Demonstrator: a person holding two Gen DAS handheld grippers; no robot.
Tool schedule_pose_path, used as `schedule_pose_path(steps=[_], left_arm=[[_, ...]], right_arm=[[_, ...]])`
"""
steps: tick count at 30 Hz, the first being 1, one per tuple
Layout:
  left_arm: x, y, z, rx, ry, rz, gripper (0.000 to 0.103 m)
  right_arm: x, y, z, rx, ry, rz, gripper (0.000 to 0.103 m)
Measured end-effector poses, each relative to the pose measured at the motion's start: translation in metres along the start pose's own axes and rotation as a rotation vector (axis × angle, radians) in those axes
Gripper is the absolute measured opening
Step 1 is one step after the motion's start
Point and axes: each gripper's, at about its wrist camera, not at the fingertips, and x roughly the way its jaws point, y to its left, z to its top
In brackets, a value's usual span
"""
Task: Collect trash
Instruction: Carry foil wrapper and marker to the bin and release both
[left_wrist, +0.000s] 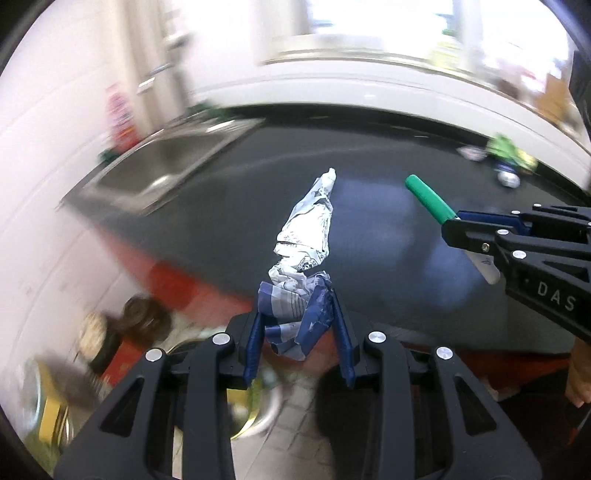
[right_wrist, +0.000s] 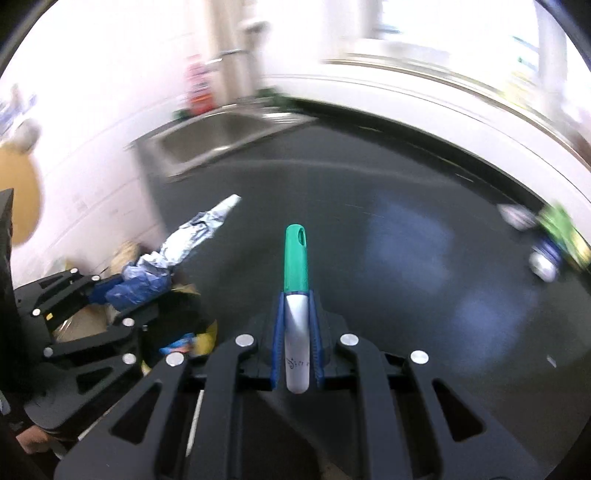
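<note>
Pinched between the blue pads of the left gripper (left_wrist: 300, 325) is a crumpled blue-and-silver foil wrapper (left_wrist: 308, 236), its twisted silver tail sticking out toward twelve o'clock over the dark grey countertop (left_wrist: 258, 177). From the right wrist view the same left gripper (right_wrist: 110, 291) sits at nine o'clock, with the wrapper (right_wrist: 177, 251) slanting up toward one o'clock from its jaws.

Pressed together on a white marker with a green cap (right_wrist: 296, 295), the right gripper (right_wrist: 296, 332) holds it by the white barrel, green cap pointing to twelve o'clock above the countertop (right_wrist: 406, 258). In the left wrist view that gripper (left_wrist: 465, 230) comes in from three o'clock, the marker (left_wrist: 426, 199) angled toward ten o'clock.

A stainless steel sink (left_wrist: 166, 166) is set into the counter at ten o'clock. At two o'clock, well apart from both grippers, lies a blurred pile of green and silver litter (left_wrist: 508, 158) near the counter's far edge. Below the counter edge at seven o'clock is a blurred heap of yellow and brown items (left_wrist: 92, 350).
</note>
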Motion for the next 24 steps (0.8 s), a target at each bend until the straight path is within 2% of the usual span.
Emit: schedule_pose_path(steps=[6, 9, 12, 16, 24], left_arm=[[-0.004, 0.097, -0.047, -0.168, 0.070, 0.153, 0.033], [0.000, 0.129, -0.070, -0.235, 0.112, 0.188, 0.033], [0.014, 0.147, -0.093, -0.279, 0.162, 0.193, 0.033], [0.053, 0.167, -0.119, -0.319, 0.227, 0.167, 0.033], [0.141, 0.207, -0.173, -0.407, 0.304, 0.127, 0.033]], right_arm=[[0.046, 0.106, 0.011, -0.159, 0.052, 0.168, 0.014], [0.069, 0.142, 0.007, -0.210, 0.103, 0.235, 0.014], [0.097, 0.164, -0.003, -0.227, 0.176, 0.290, 0.014], [0.137, 0.174, -0.014, -0.228, 0.259, 0.330, 0.014], [0.243, 0.190, -0.029, -0.193, 0.400, 0.340, 0.014]])
